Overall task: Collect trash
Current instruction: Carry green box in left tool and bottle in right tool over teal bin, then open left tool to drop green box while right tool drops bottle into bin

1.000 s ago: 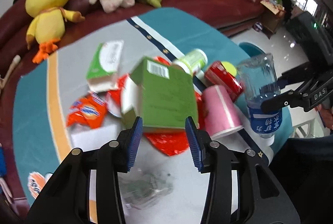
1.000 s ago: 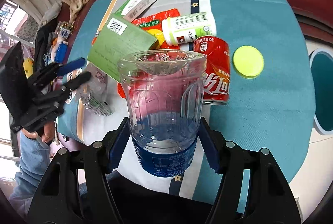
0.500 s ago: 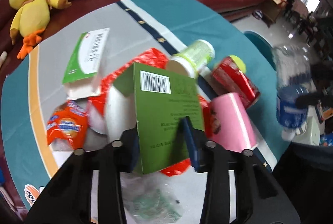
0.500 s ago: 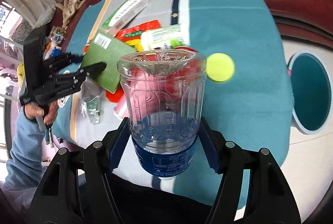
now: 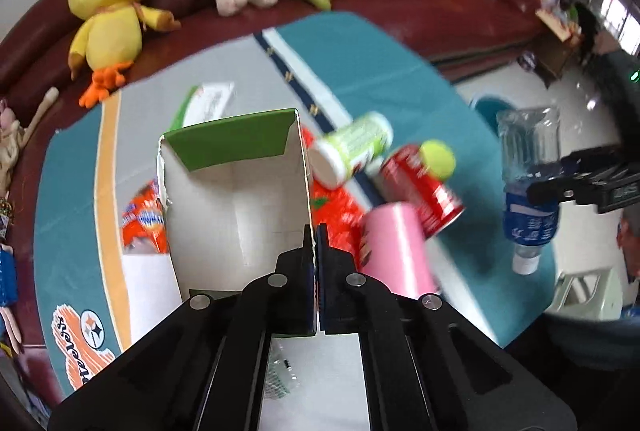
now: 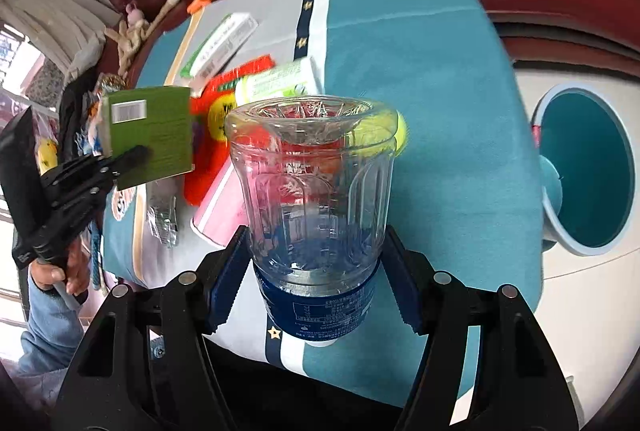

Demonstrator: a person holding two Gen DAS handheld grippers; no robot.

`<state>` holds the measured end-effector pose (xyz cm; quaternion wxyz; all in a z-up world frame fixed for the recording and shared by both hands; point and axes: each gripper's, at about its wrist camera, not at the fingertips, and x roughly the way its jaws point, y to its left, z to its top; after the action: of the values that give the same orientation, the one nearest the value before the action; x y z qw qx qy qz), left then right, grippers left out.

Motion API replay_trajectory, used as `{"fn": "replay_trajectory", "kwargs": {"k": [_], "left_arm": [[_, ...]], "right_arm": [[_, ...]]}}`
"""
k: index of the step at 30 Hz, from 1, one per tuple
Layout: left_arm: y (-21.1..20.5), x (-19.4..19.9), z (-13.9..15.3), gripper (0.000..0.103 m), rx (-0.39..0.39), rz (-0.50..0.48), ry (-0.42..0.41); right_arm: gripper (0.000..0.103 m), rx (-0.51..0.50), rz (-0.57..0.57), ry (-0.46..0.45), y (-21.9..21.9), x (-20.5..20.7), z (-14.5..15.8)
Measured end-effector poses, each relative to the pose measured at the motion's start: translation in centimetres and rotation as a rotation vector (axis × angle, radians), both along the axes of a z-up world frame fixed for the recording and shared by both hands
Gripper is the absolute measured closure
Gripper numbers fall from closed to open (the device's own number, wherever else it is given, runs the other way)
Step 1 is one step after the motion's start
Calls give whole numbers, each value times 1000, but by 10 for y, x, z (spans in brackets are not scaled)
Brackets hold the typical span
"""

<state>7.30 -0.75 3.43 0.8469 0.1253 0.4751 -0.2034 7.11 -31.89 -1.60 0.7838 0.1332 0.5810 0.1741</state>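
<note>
My left gripper [image 5: 316, 231] is shut on the side wall of an open green carton [image 5: 236, 195] and holds it above the table; the carton also shows in the right wrist view [image 6: 152, 135]. My right gripper [image 6: 316, 255] is shut on a clear plastic bottle with a blue label [image 6: 316, 207], held upside down over the table's near edge; it also shows in the left wrist view [image 5: 528, 187]. On the table lie a pink cup [image 5: 396, 251], a red can [image 5: 424, 187], a green-white bottle [image 5: 352, 151], a yellow lid [image 5: 438, 159] and red wrappers [image 5: 332, 207].
A teal round bin [image 6: 588, 171] stands on the floor right of the table. A green-white box [image 6: 220, 47], an orange snack pack [image 5: 144, 223] and clear plastic film [image 6: 162, 219] lie on the cloth. Plush toys [image 5: 108, 3] sit on the red sofa behind.
My left gripper closed on the green carton and lifted it, tipping its open end toward the camera. My right gripper carried the bottle rightward toward the bin.
</note>
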Motion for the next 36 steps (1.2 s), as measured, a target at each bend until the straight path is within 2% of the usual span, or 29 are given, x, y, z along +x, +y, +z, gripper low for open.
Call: {"fn": "replay_trajectory", "kwargs": {"k": [4,9,12,14,17,22,28,32,34,36], "left_arm": [[-39,-8,35,101,-57,-73,-60],[-134,-7,43,101,-117,-226,-65],[-201,-1,28,101,-155,-311,-10],[-239,4,13,101,-161,-349,20],[-300,14,-20,101,-183,-397,106],[-363,33,-65,101,-196,-419,211],[-405,52,-112,100,-156,-403,305],[-411,52,-129,95,-111,-386,323],[-411,55,-133,79,-104,-374,320],[-409,57,-131,68,-107,-368,299]], "right_arm": [[41,11,-75,-46,-43,-2,14],[40,-28,-225,-68,-129,0,20],[40,-49,-313,-44,-182,5,9],[40,-53,-364,-2,-216,11,-10],[40,-54,-411,49,-253,19,-38],[40,-41,-438,132,-293,37,-83],[40,-25,-427,206,-310,49,-118],[40,6,-424,248,-316,52,-130],[40,11,-427,255,-319,51,-134],[38,14,-428,257,-320,49,-134]]}}
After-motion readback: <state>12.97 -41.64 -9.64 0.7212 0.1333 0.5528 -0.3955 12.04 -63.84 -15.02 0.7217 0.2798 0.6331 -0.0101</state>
